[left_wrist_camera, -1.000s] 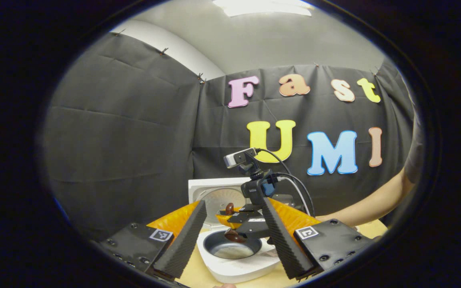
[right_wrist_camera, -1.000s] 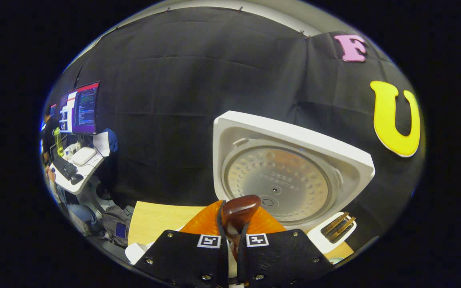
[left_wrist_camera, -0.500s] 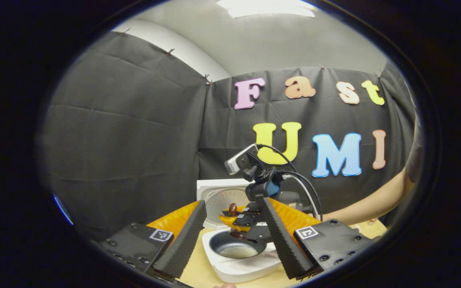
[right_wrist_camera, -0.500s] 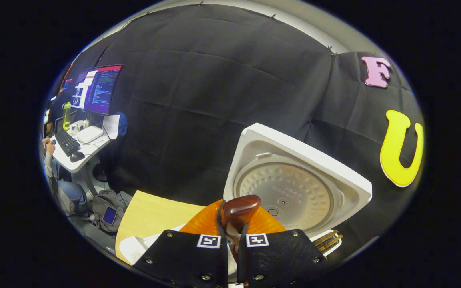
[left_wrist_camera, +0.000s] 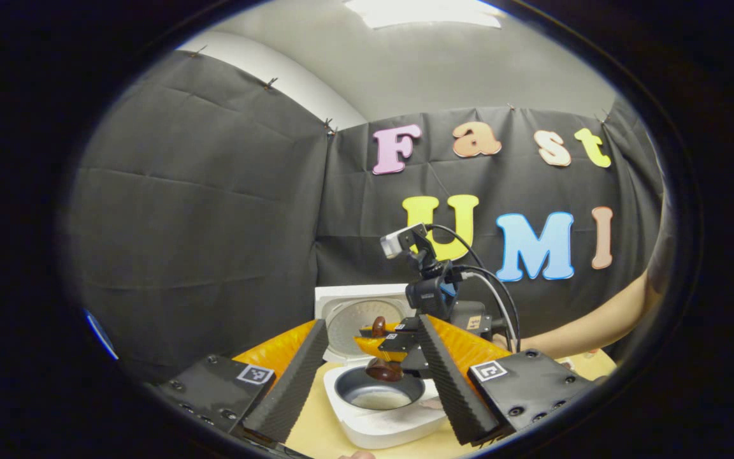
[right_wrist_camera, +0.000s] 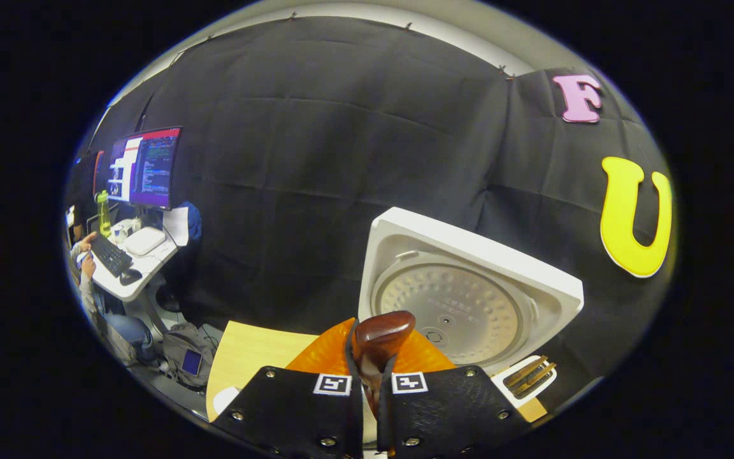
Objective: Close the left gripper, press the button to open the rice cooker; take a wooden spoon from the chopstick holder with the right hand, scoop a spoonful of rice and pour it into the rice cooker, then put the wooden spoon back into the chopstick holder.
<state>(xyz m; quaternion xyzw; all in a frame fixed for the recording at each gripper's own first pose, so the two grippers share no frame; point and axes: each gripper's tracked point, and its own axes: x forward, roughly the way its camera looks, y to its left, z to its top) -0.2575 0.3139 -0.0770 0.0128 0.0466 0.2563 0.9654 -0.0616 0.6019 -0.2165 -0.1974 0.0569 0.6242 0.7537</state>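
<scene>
The white rice cooker (left_wrist_camera: 373, 427) stands open on the table, its lid (left_wrist_camera: 354, 306) upright and a little rice in the dark inner pot (left_wrist_camera: 376, 394). My left gripper (left_wrist_camera: 372, 322) is open in front of it and holds nothing. My right gripper (left_wrist_camera: 399, 343) hovers over the pot, shut on the dark wooden spoon (left_wrist_camera: 383, 370), whose bowl hangs just above the pot's rim. In the right gripper view, my right gripper (right_wrist_camera: 370, 381) clamps the spoon's handle (right_wrist_camera: 381, 333), with the lid (right_wrist_camera: 462, 299) beyond. A white holder with wooden sticks (right_wrist_camera: 528, 377) stands to the right.
The light wooden table (right_wrist_camera: 246, 354) carries the cooker. A person's forearm (left_wrist_camera: 596, 325) reaches in from the right in the left gripper view. Off to the left past the booth is a desk with a monitor (right_wrist_camera: 144, 169) and a keyboard, with a seated person there.
My right gripper with the spoon has shifted slightly right above the pot and stands more upright. The spoon's bowl stays over the pot. My left gripper has barely moved.
</scene>
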